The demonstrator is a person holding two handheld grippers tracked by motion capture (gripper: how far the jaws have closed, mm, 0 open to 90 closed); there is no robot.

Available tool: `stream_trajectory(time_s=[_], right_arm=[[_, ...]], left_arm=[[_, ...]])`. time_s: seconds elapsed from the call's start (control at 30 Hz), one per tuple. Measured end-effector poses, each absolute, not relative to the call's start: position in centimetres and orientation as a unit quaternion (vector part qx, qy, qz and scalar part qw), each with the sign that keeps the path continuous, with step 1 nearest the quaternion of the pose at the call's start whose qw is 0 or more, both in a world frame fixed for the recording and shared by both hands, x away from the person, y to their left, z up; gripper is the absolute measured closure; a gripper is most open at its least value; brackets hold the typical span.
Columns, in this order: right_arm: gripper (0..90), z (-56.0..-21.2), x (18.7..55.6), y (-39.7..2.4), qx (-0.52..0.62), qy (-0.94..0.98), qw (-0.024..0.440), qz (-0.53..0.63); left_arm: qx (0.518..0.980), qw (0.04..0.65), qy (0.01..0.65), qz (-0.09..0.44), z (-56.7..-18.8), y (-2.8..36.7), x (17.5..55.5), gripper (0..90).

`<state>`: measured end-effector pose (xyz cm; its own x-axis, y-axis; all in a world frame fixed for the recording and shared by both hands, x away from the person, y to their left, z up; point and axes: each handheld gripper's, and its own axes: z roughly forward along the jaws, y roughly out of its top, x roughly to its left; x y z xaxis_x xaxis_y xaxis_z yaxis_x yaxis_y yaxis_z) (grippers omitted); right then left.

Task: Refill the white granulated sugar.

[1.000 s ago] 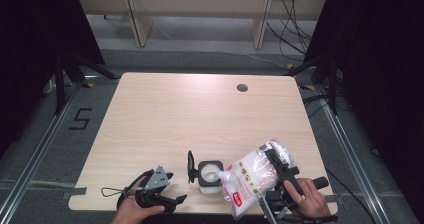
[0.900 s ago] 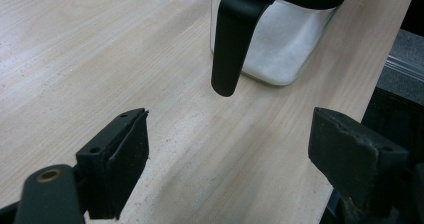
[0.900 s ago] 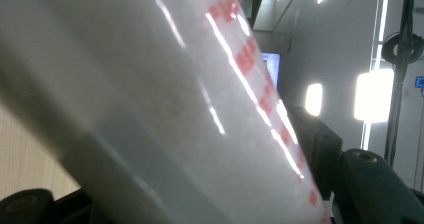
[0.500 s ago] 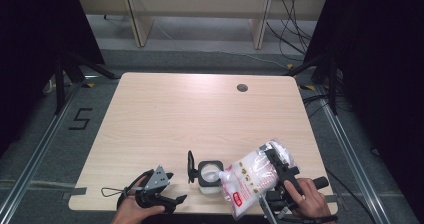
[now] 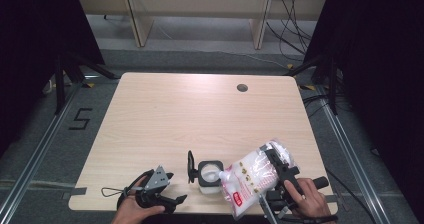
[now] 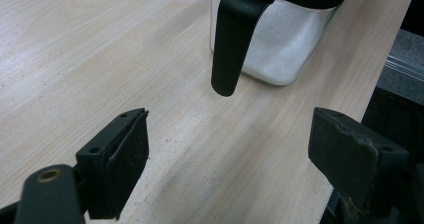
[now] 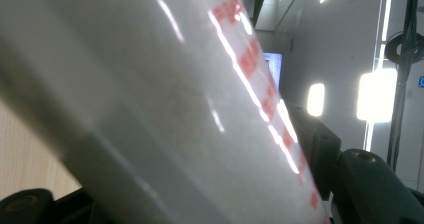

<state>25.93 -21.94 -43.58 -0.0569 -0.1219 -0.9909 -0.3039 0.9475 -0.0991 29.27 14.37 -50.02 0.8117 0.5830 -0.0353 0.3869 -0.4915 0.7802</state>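
Sugar bag, pinched between the right gripper's jaws, tilts toward the open jar at its nine o'clock, apparently to pour. Left gripper, jaws spread and empty, waits at the jar's eight o'clock, likely ready to steady it.

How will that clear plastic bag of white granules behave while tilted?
The clear plastic bag of white granules likely sags: it bulges around the right hand-held gripper. Probably heavyish, being well filled. Its glossy film may slip.
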Motion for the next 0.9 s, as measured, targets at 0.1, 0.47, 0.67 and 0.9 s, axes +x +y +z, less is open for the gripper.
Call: stream_trajectory(time_s=[0.1,0.47,0.67,0.9], right_arm=[[46.7,-43.9,25.9,-22.1,-0.126,0.730,0.667,0.077],[48.2,-44.0,26.0,-22.1,-0.138,0.732,0.664,0.064],[49.8,-44.3,26.1,-22.2,-0.150,0.732,0.662,0.052],[51.4,-44.7,26.1,-22.2,-0.155,0.732,0.662,0.043]], left_arm=[[0.856,0.417,0.284,0.118,-50.0,14.4,29.3,16.1],[0.847,0.429,0.291,0.112,-50.1,14.2,29.2,16.1],[0.851,0.424,0.288,0.115,-50.0,14.3,29.2,16.1],[0.855,0.418,0.283,0.117,-50.0,14.4,29.2,16.1]])
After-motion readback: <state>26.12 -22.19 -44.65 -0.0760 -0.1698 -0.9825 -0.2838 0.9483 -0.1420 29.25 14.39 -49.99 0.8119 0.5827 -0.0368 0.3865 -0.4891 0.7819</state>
